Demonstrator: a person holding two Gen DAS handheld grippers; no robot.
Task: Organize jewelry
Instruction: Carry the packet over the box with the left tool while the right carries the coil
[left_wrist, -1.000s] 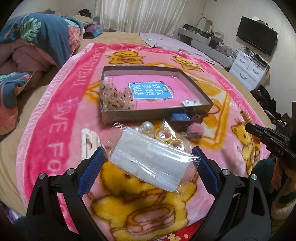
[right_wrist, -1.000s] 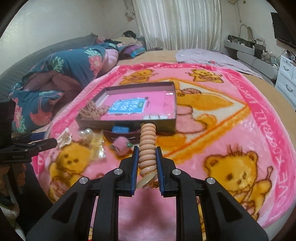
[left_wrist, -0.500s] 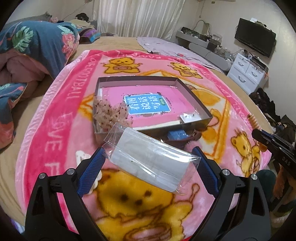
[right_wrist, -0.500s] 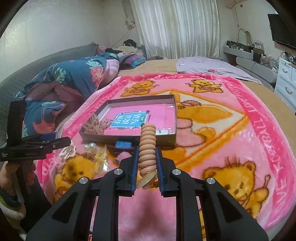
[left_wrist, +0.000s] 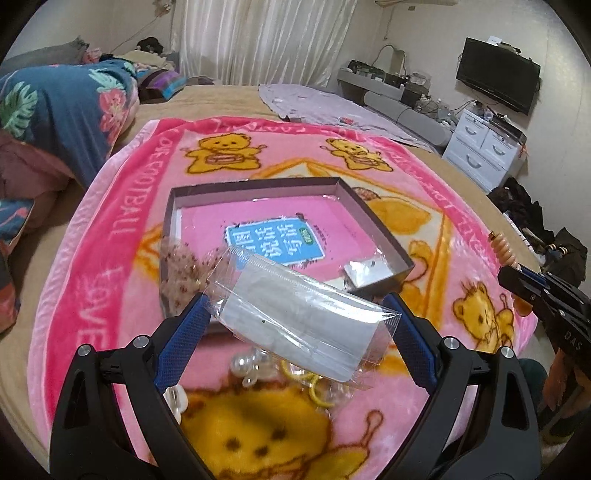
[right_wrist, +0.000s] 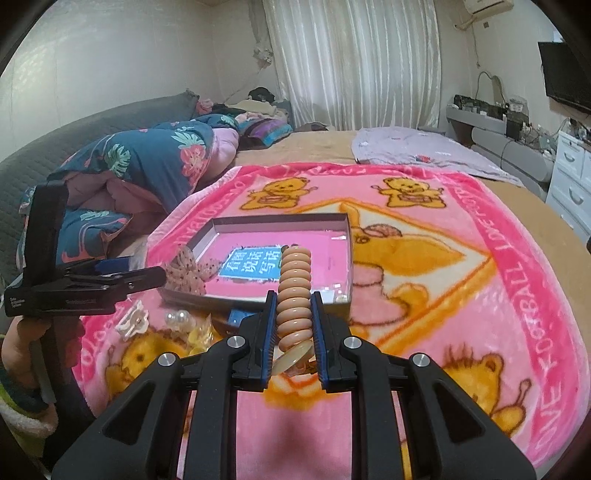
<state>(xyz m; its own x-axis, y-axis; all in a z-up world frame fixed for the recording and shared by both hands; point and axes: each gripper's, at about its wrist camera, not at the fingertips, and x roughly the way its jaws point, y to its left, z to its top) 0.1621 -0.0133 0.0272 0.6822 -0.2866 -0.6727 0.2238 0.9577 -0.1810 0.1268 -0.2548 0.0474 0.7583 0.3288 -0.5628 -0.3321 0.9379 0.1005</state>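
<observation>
My left gripper (left_wrist: 299, 317) is shut on a clear plastic packet (left_wrist: 299, 314) with a white card inside, held above the blanket just short of the near wall of the shallow grey box (left_wrist: 384, 240). The box has a pink floor with a blue label (left_wrist: 275, 243), a lacy scrunchie (left_wrist: 183, 273) and a small silver piece (left_wrist: 365, 273). My right gripper (right_wrist: 293, 314) is shut on a beige spiral hair tie (right_wrist: 293, 291), upright, in front of the box (right_wrist: 349, 258). Pearls (left_wrist: 245, 363) and yellow rings (left_wrist: 314, 387) lie below the packet.
A pink teddy-bear blanket (right_wrist: 461, 295) covers the bed. A white hair clip (right_wrist: 133, 319), pearls (right_wrist: 177, 317) and a blue item (right_wrist: 236, 317) lie before the box. A bundled floral quilt (left_wrist: 66, 110) lies at the left. White drawers (left_wrist: 484, 147) stand at the right.
My left gripper has risen and moved forward with the packet, now at the box's near edge. My right gripper has lifted with the hair tie; the box looks nearer in its view.
</observation>
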